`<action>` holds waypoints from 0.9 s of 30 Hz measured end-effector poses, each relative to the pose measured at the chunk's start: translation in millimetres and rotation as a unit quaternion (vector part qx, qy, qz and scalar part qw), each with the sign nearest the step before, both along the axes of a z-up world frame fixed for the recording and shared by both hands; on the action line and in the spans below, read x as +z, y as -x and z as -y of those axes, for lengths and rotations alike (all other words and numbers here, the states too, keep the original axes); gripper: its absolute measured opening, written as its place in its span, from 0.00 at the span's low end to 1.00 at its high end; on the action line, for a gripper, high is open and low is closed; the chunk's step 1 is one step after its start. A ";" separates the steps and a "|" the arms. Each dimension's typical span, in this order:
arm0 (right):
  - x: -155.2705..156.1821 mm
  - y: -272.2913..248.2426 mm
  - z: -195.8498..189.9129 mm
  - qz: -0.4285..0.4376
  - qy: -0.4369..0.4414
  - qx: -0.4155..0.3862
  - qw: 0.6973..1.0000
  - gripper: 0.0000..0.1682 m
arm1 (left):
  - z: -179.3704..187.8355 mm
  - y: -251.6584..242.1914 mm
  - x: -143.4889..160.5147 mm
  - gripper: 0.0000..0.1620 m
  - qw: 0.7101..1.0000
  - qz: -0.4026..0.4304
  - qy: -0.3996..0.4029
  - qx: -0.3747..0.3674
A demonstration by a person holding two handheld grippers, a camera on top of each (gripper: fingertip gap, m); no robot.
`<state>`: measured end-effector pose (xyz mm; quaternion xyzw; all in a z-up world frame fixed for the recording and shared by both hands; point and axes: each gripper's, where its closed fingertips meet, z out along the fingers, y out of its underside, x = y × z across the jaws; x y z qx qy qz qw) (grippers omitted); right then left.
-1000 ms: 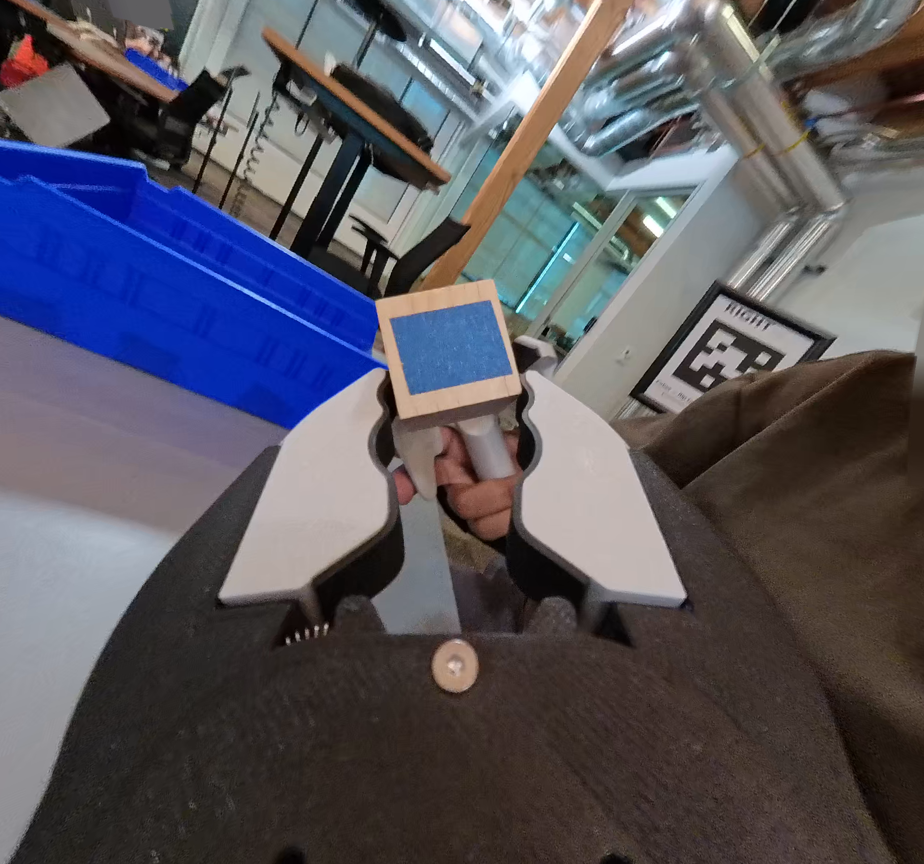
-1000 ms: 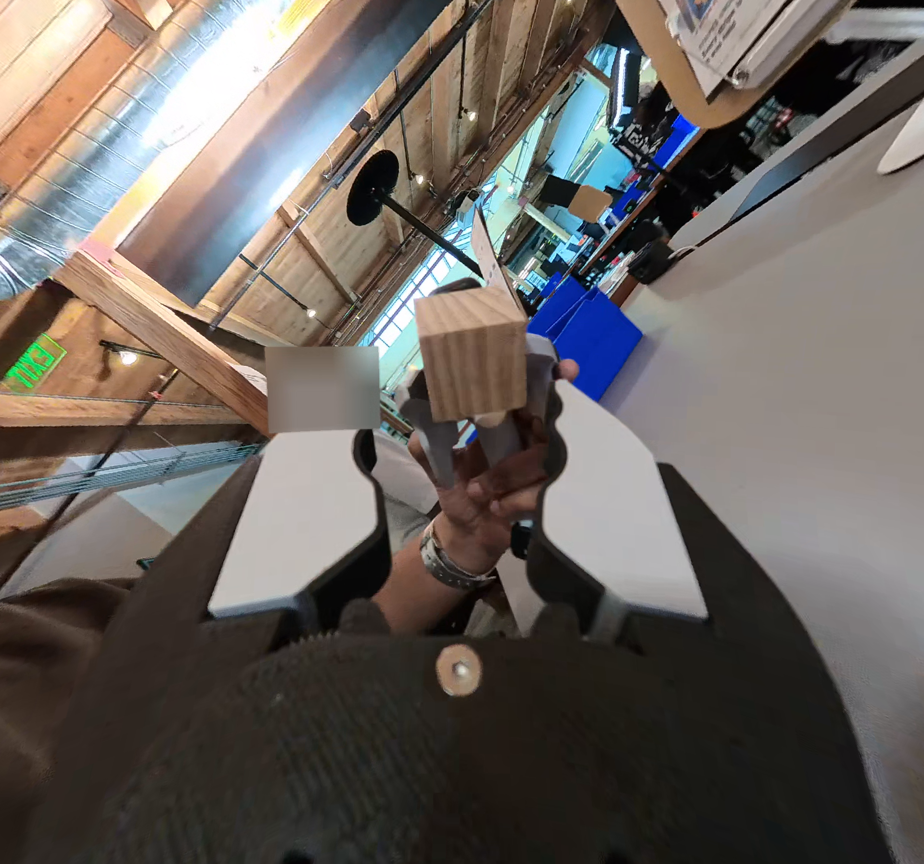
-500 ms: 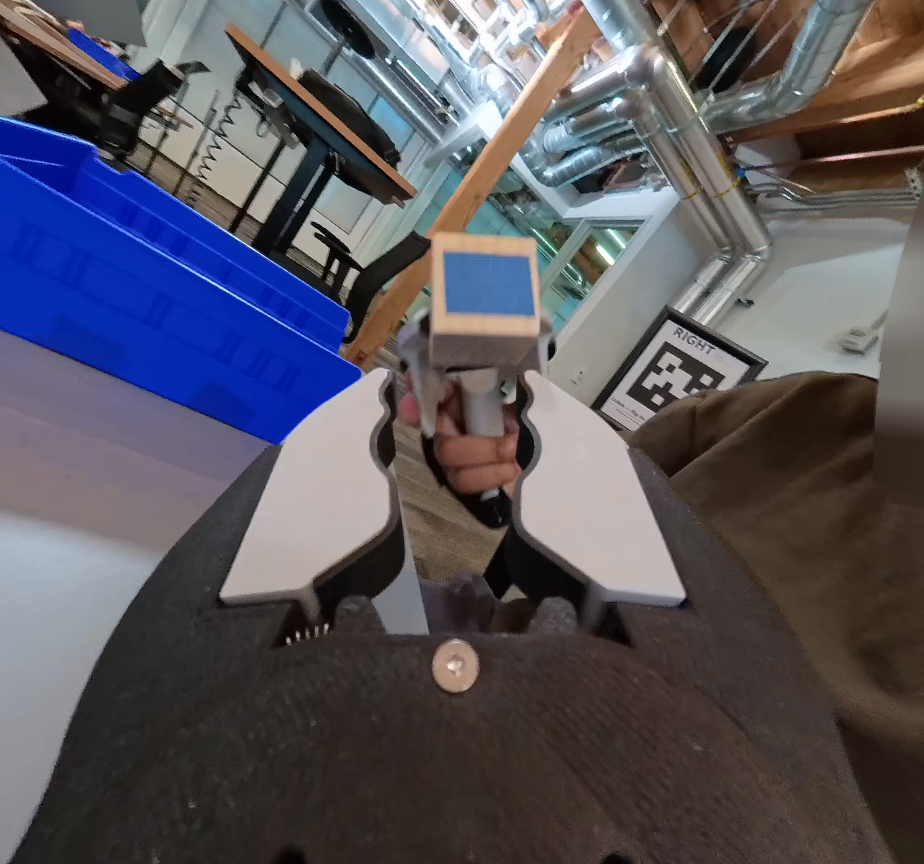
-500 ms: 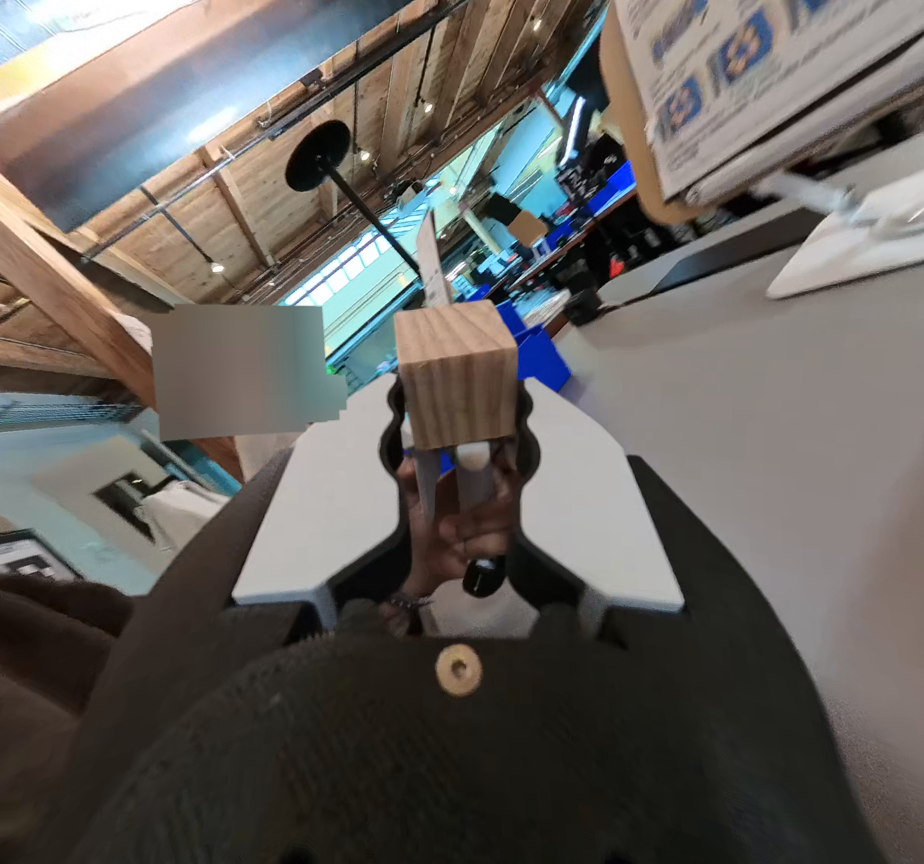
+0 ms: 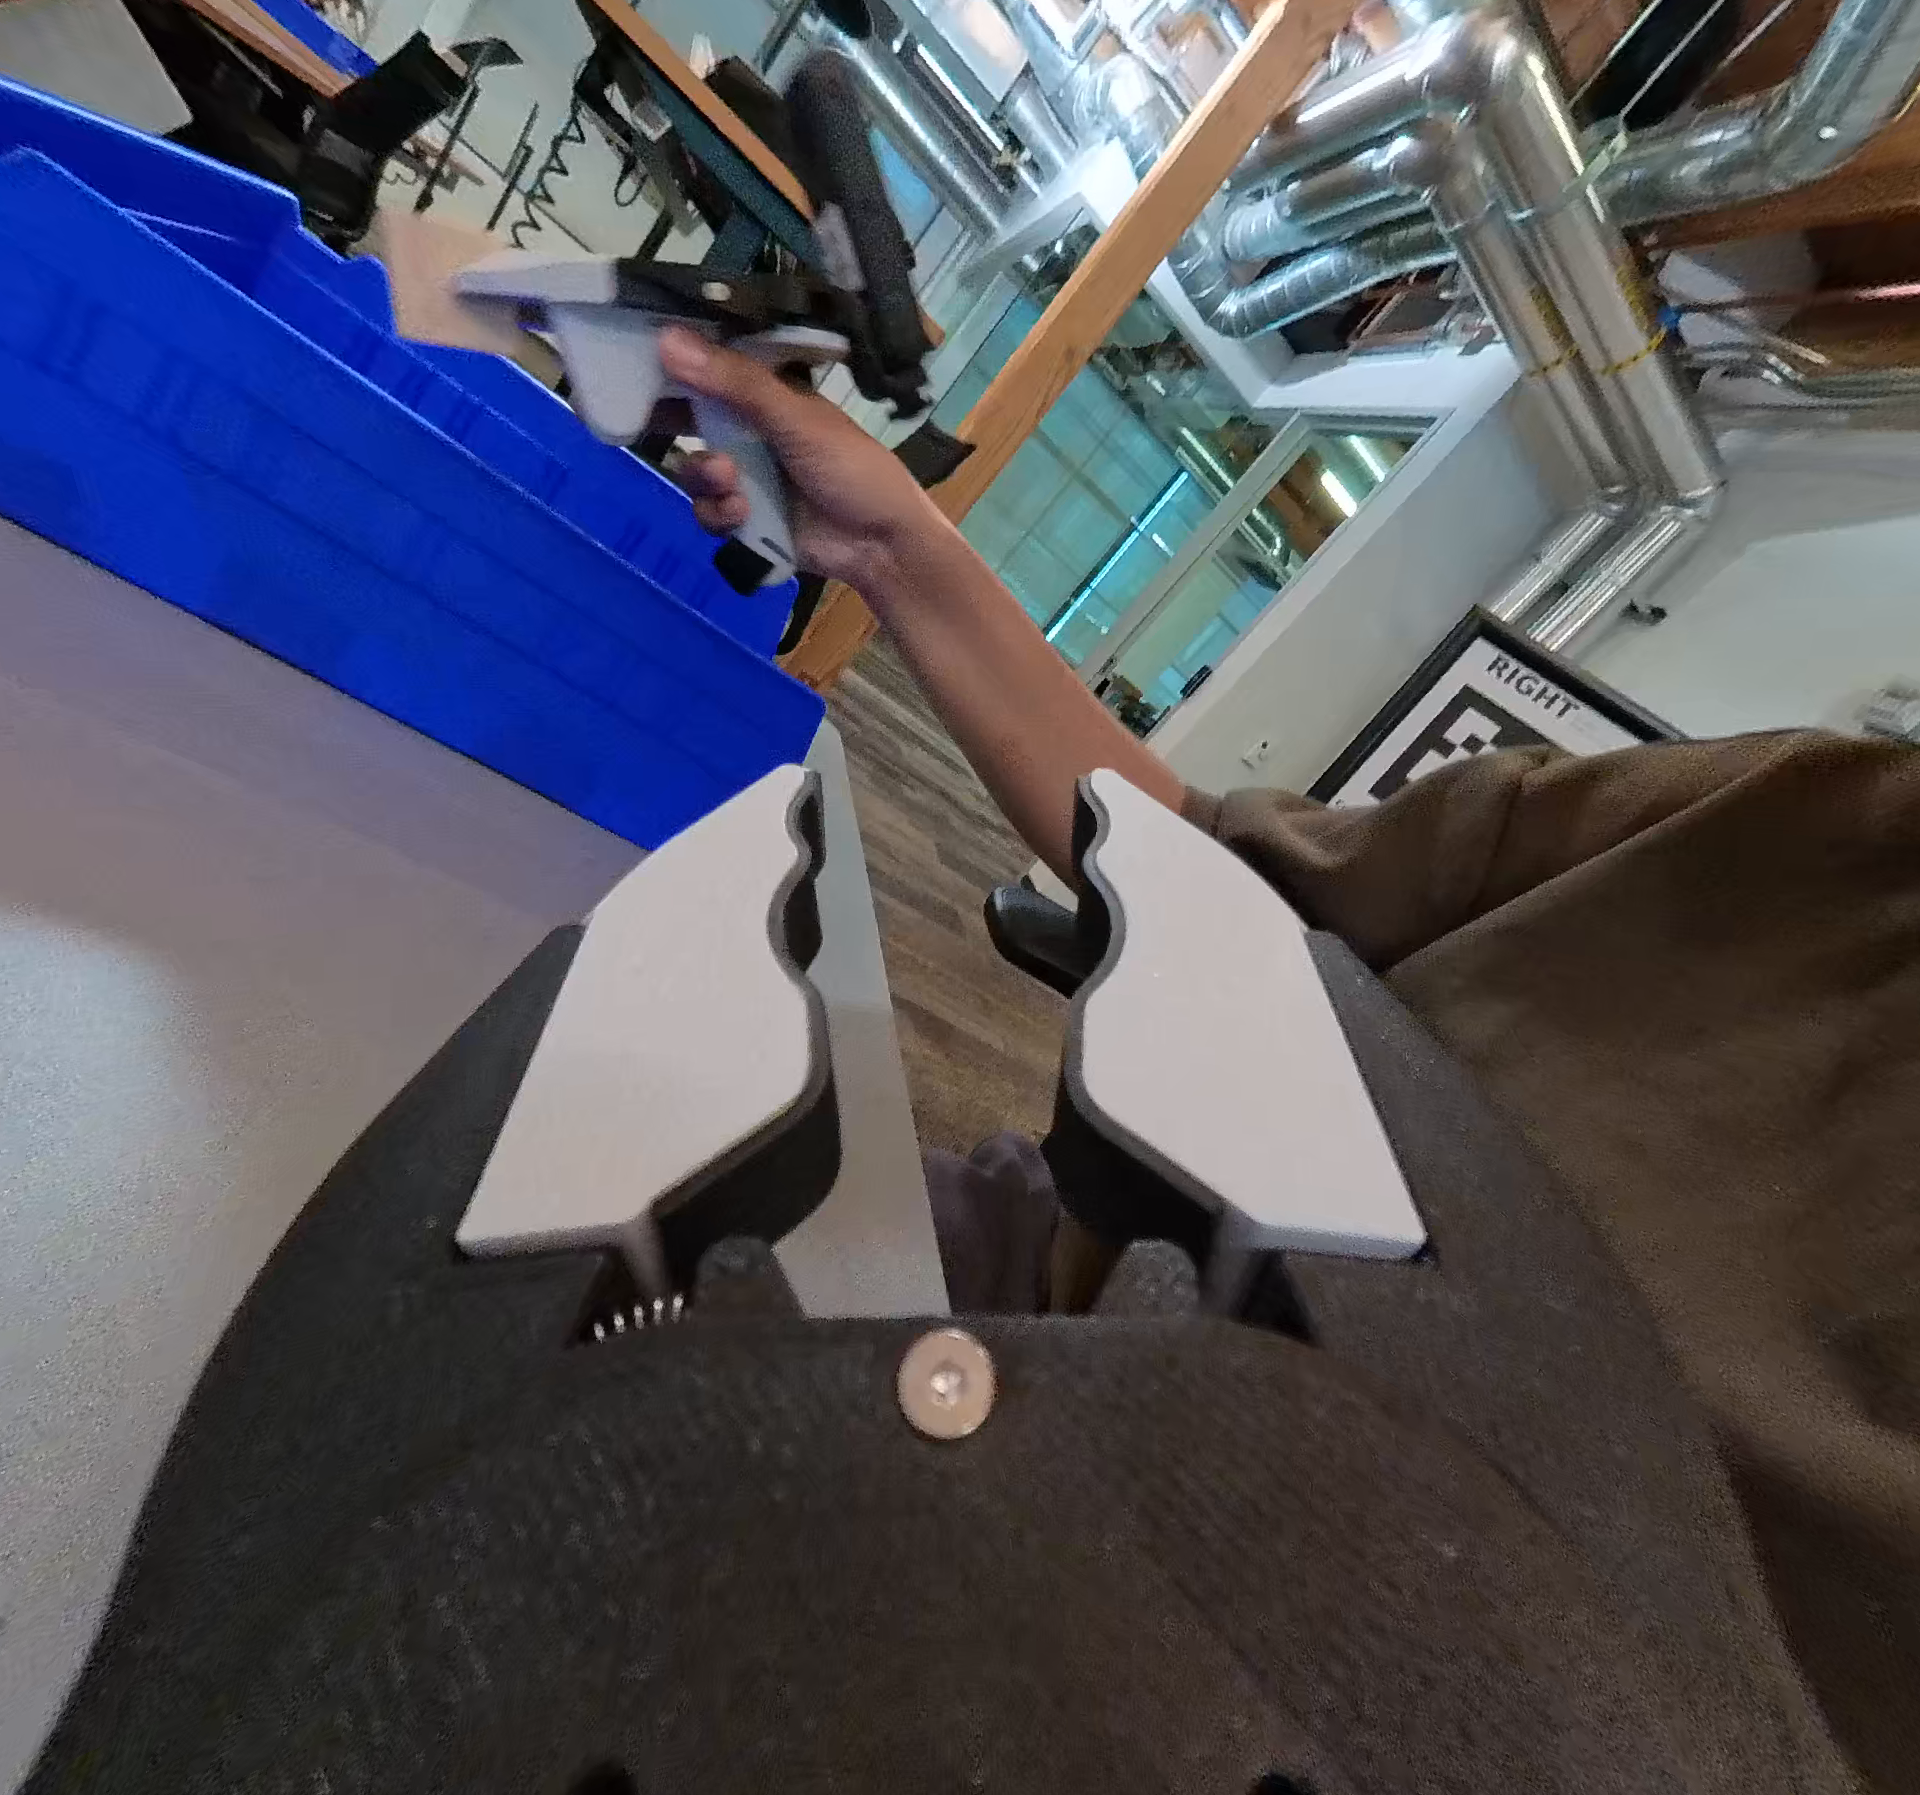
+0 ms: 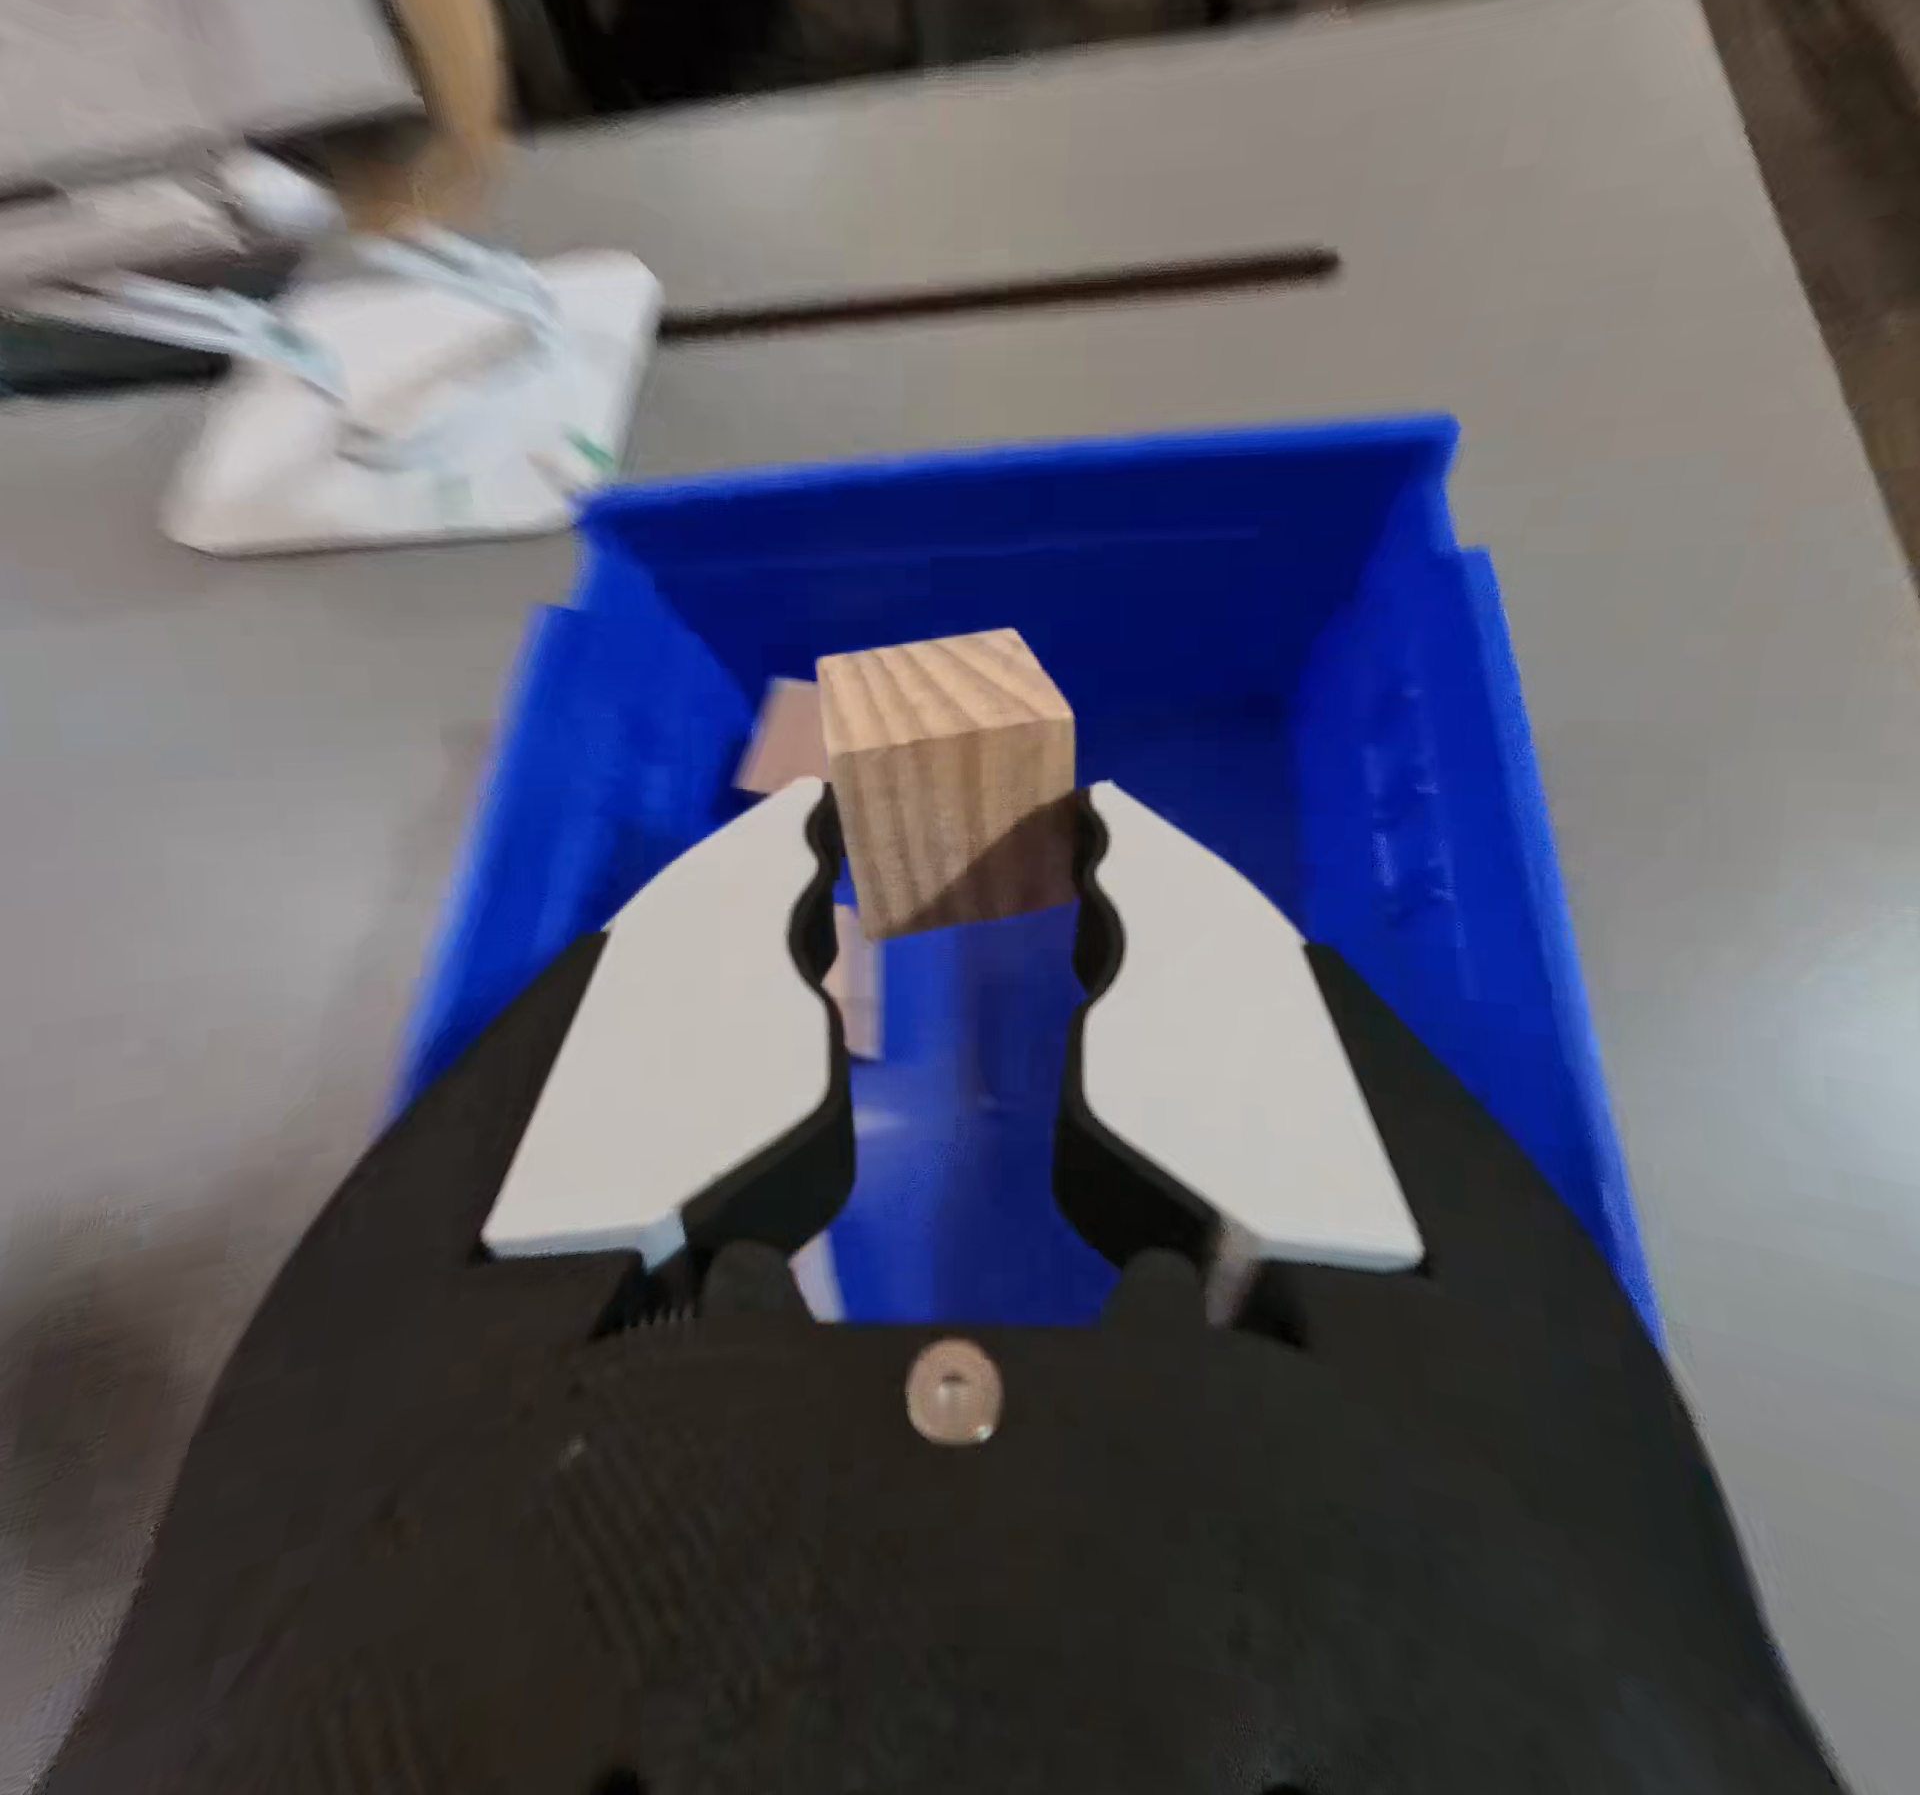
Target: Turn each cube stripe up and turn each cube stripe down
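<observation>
The right gripper (image 6: 951, 810) holds a plain wooden cube (image 6: 945, 789) between its jaws, pinched at the tips, above the open blue bin (image 6: 1455, 810) that sits on the grey worktop (image 6: 260, 810). No stripe shows on the cube faces turned to the right wrist camera. Inside the bin, partly hidden behind the left finger, lie pale pieces too blurred to name. A white object (image 6: 416, 415) rests on the worktop beyond the bin, also blurred. The left wrist view shows what the other does not: the left gripper (image 5: 945, 831) with its jaws parted and nothing between them, the bin (image 5: 312, 498) from the side, and the right gripper (image 5: 540, 291) over the bin's rim, gripped by a hand (image 5: 810, 467) with a brown sleeve (image 5: 1558, 914) behind it.
</observation>
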<state>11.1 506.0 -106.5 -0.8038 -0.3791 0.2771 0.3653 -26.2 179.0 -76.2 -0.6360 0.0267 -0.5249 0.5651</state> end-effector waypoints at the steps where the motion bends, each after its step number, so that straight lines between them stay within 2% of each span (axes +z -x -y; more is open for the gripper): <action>1: -18.4 0.2 -11.4 0.035 0.007 -0.009 0.999 0.26 | -0.2 -0.8 -1.9 0.28 1.000 -0.008 0.002 0.000; 4: -60.5 3.9 -28.6 0.115 0.038 -0.013 0.993 0.26 | -0.8 -0.7 -8.5 0.28 1.000 -0.028 0.010 -0.001; 6: -75.7 5.6 -37.5 0.152 0.044 -0.019 0.987 0.26 | -1.3 1.0 -13.0 0.28 0.999 -0.032 0.015 -0.001; 10: -85.9 5.4 -56.6 0.209 0.019 -0.033 0.977 0.26 | -2.1 7.2 -19.6 0.28 0.999 -0.023 0.024 -0.002; 14: -85.2 10.1 -64.6 0.223 0.013 -0.033 0.974 0.26 | -3.6 14.7 -27.9 0.28 0.999 -0.018 0.036 -0.002; 21: -69.4 14.0 -64.5 0.206 0.012 -0.031 0.978 0.32 | -5.2 26.3 -30.7 0.28 0.999 0.002 0.040 0.005; 24: -42.6 18.0 -49.8 0.156 -0.007 -0.017 0.988 0.33 | -4.8 29.4 -28.3 0.28 0.999 0.006 0.037 0.012; 27: 2.6 30.2 -7.0 0.059 -0.026 0.045 0.997 0.35 | -4.7 32.8 -24.4 0.28 0.999 0.001 0.029 0.025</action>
